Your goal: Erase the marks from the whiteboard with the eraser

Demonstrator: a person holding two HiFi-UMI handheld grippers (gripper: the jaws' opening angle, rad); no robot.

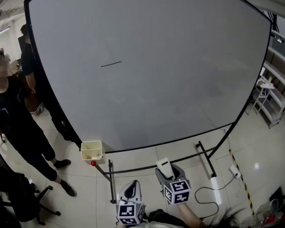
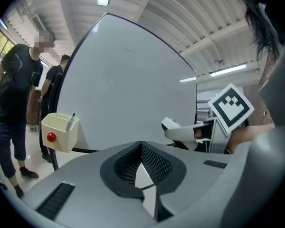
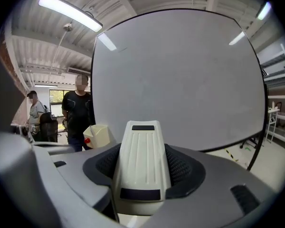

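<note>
One short mark [image 1: 111, 64] stands unerased on the whiteboard [image 1: 180, 80]; right gripper [image 3: 141, 167] pinches the eraser [image 3: 141, 151], left gripper [image 2: 141, 164] closed, empty.

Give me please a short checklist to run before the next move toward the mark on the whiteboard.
1. Eraser gripped: ok, the right gripper is shut on it.
2. Board clean: not ok, one short dark mark sits on the upper left of the whiteboard.
3. Eraser on the board: not ok, it is held low, apart from the surface.
4. Left gripper free: ok, jaws together, nothing between them.
5. Path clear: cannot tell, a person stands by the board's left edge, on the mark's side.
</note>
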